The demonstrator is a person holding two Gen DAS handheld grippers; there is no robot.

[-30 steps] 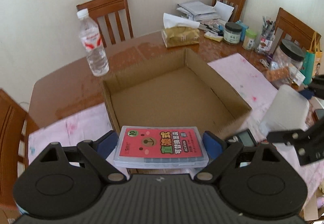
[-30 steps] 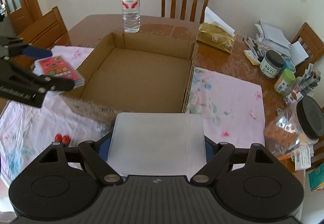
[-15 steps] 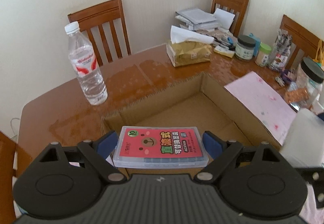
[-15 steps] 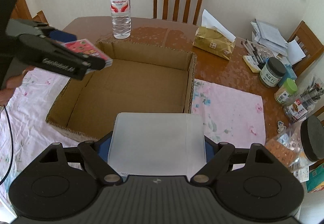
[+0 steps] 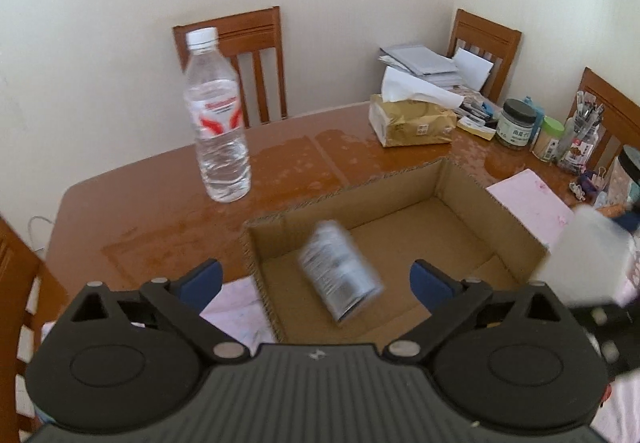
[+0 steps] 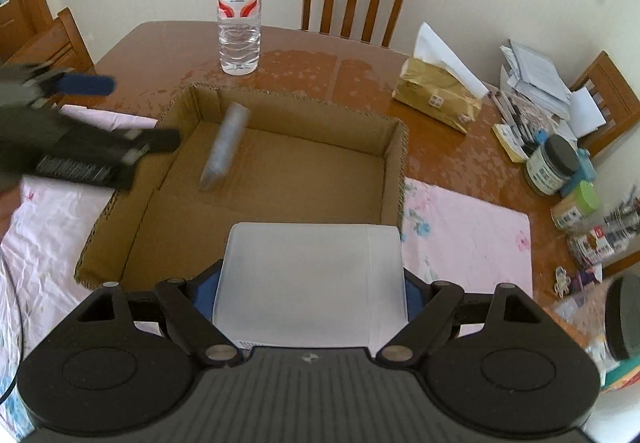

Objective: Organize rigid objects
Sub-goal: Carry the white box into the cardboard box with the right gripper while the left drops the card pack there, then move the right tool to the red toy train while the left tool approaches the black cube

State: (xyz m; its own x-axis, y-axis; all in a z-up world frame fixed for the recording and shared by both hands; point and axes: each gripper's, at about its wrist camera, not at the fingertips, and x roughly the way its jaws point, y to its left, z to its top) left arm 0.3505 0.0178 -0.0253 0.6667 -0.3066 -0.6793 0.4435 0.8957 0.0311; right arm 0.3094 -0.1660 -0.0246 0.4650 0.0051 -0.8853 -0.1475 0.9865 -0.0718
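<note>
Tumbling blurred case [image 5: 340, 275] clears open left tongs [image 5: 316, 281] inside cardboard box [image 5: 496, 211].

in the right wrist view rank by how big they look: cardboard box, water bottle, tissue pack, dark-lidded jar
1. cardboard box
2. water bottle
3. tissue pack, looks close to the bottle, so that order is unsure
4. dark-lidded jar
</note>
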